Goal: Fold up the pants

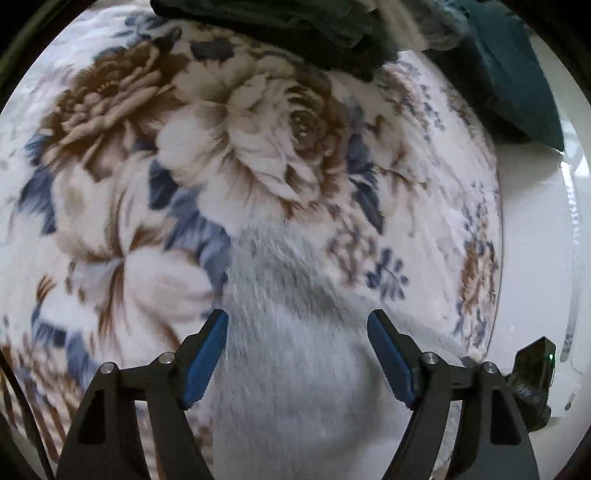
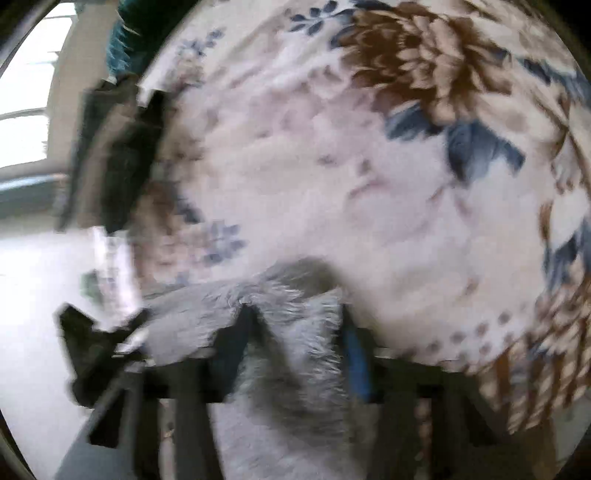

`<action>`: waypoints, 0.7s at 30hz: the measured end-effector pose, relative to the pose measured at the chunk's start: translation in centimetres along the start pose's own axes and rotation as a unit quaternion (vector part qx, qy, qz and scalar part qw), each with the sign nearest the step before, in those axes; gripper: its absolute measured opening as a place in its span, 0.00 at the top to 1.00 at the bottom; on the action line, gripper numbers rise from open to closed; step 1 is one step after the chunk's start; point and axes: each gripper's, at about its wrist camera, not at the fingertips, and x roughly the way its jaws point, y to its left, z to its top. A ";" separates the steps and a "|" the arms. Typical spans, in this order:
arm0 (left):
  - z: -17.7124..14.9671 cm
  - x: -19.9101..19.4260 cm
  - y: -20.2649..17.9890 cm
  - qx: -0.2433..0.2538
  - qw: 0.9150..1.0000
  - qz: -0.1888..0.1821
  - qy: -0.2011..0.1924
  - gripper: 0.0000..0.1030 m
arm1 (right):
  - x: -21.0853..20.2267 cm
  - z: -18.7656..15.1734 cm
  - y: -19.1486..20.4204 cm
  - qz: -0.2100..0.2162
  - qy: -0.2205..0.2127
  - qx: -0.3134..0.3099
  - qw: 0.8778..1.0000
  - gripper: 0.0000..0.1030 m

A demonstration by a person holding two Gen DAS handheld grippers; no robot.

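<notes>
Dark clothes (image 1: 295, 33) beyond pants (image 1: 295, 332); right view blurred.

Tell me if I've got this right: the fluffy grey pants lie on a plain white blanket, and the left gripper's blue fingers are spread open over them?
Not quite. The blanket is not plain: it carries big brown flowers with blue leaves, clear in the left wrist view. The rest holds: the fluffy grey pants lie on it, and the left gripper has its blue fingers spread open over them.

There is one fuzzy gray pair of pants (image 1: 295, 332). There is one flower blanket (image 1: 129, 166). Far away sits one pile of dark clothes (image 1: 295, 29). There are two grippers, left gripper (image 1: 297, 354) and right gripper (image 2: 299, 350).
</notes>
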 end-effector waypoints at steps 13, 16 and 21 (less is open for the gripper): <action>-0.9 -0.4 3.2 -0.074 0.996 -0.037 0.022 0.24 | -0.6 -0.2 -2.5 0.059 0.015 0.057 0.996 0.16; -3.4 -3.7 2.4 -0.063 0.996 -0.068 -0.007 0.04 | -2.5 -2.5 -2.3 0.069 0.012 0.025 0.997 0.08; -8.3 -4.1 1.8 -0.026 0.995 -0.099 -0.018 0.01 | 0.7 -6.1 -3.4 0.045 0.081 -0.018 0.996 0.07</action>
